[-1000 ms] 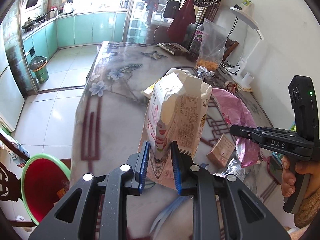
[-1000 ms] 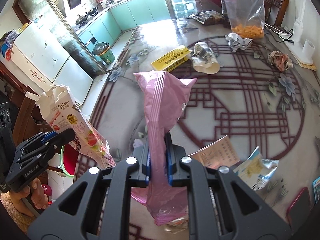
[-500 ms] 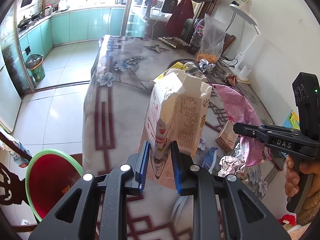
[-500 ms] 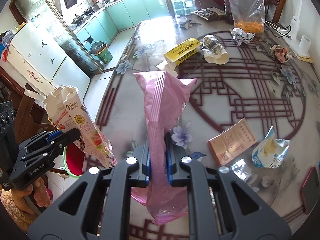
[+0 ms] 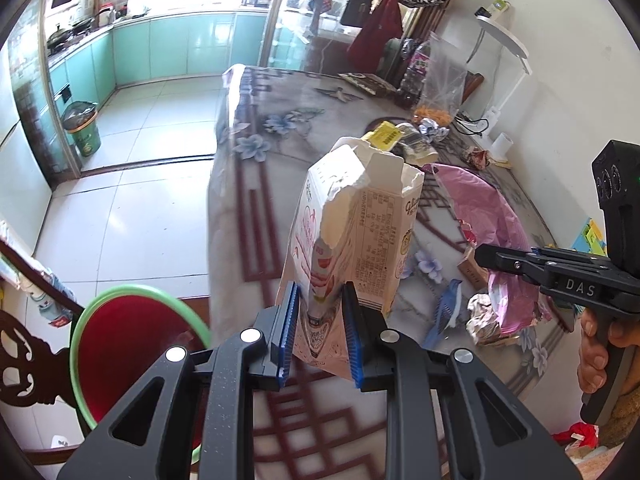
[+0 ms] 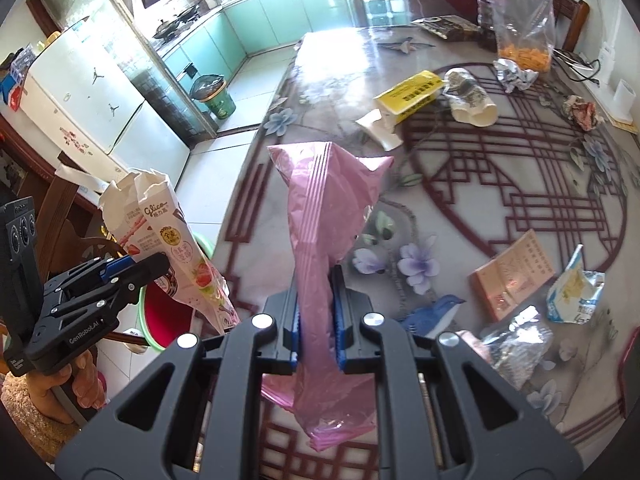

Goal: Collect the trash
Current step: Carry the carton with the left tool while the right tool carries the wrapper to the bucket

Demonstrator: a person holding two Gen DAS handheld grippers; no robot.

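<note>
Left gripper (image 5: 318, 326) clamped on a torn white strawberry-print snack carton (image 5: 352, 236), right gripper (image 6: 316, 320) clamped on a crinkled pink plastic bag (image 6: 324, 216), both raised near the patterned table's (image 6: 520, 168) edge, red green-rimmed bin (image 5: 128, 344) below, more wrappers scattered farther across the table.

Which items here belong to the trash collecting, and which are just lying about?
Job: torn snack box in left gripper; pink wrapper in right gripper; red bin; yellow box; crumpled foil.

Lying about: handbag; white lamp; fridge.
</note>
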